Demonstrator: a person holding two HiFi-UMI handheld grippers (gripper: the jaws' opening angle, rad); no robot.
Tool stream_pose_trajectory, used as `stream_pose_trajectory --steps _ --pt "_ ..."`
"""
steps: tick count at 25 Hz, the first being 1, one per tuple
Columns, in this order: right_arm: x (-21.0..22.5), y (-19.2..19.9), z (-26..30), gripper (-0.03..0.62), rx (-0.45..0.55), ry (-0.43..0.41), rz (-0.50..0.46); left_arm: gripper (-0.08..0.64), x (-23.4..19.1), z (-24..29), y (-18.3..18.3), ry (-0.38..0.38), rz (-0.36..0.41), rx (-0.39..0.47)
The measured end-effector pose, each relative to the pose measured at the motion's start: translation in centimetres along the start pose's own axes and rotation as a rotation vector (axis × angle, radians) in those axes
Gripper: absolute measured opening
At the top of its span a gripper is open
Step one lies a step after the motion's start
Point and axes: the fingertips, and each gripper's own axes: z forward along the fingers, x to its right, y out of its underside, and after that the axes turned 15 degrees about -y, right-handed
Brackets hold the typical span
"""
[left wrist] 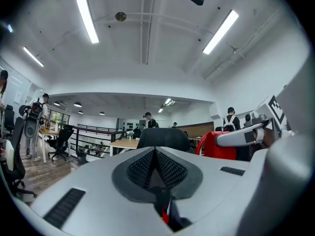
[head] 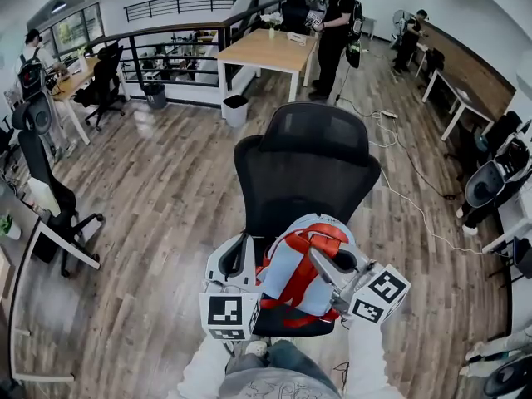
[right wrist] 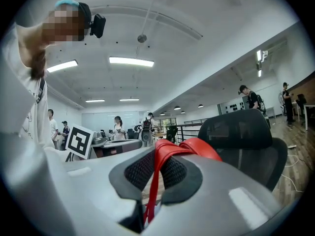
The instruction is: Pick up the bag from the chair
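Left tongs [left wrist: 156, 167] pinch backpack [head: 298, 266] fabric; right tongs [right wrist: 154, 173] clamp its red strap [right wrist: 183, 149]. Backpack, lower centre, looks raised off office chair [head: 309, 166]; pickup nearly done.

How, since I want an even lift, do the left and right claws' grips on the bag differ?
The right claw pinches a red strap looping out over its tips; the left claw shows only a red scrap deep inside. The left claw takes the bag at its left side, the right claw at its right. Both are shut on it.
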Motion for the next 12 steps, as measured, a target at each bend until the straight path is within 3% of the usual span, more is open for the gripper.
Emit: stream_pose_trajectory --steps 12 --pt "-1.6 -2.2 -0.3 0.026 0.035 0.029 -0.038 0.006 -0.3 -1.2 -2.5 -0.006 0.001 0.045"
